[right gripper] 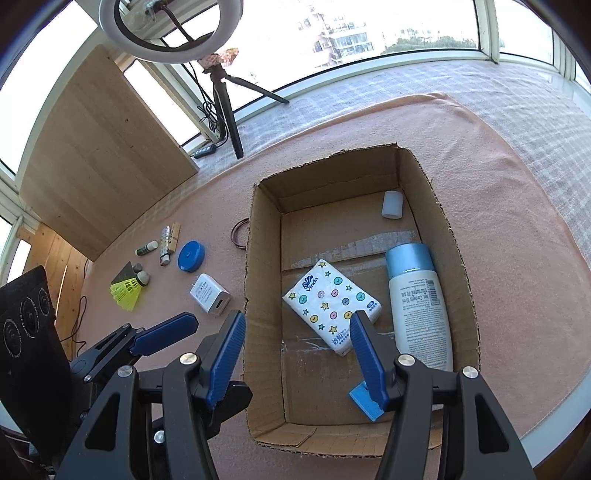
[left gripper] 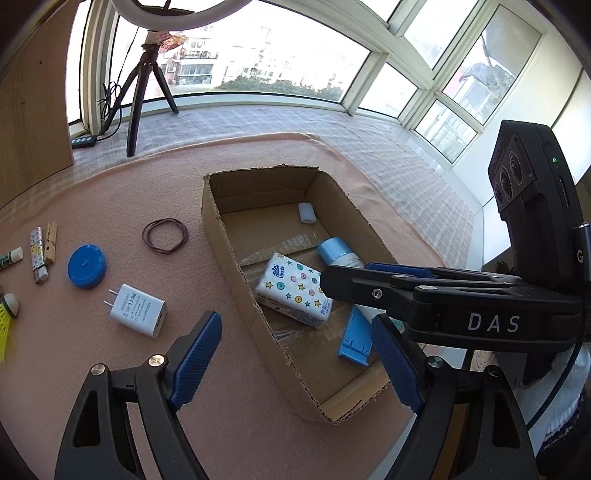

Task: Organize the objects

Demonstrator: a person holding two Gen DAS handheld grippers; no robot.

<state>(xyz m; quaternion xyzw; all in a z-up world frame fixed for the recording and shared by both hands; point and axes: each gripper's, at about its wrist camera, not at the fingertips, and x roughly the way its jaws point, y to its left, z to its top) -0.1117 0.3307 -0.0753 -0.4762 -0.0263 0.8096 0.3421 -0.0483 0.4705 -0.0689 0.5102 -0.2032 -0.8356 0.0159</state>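
The cardboard box (right gripper: 469, 266) is sitting open on the pink cloth (right gripper: 517, 221) covering the table, and it is holding a tissue pack (right gripper: 330, 304), a white bottle (right gripper: 419, 306) with a blue cap lying along its right wall, a small white cap (right gripper: 392, 205) in its far right corner, and a flat blue piece (right gripper: 364, 400) at its near right.

The right tool (right gripper: 297, 356) is hovering over the near part of the box with its jaws parted and nothing between them; its right finger is hiding part of the blue piece. The left tool (left gripper: 297, 356) is hanging over the box's near left wall, its jaws standing wide and gripping nothing.

Left of the box, loose things are lying on the cloth: a white charger (left gripper: 138, 310) nearest, a round blue case (left gripper: 86, 266) just beyond it, and a loop of rubber bands (left gripper: 165, 236) near the box's far left wall. Farther left are lying a wooden clothespin (left gripper: 50, 242), a patterned lighter (left gripper: 38, 254) just beside it, a small green tube (right gripper: 146, 248) and a yellow shuttlecock (right gripper: 129, 290).

Beyond the cloth, a black tripod (right gripper: 226, 107) carrying a ring light (right gripper: 110, 27) is standing by the window (left gripper: 295, 48).
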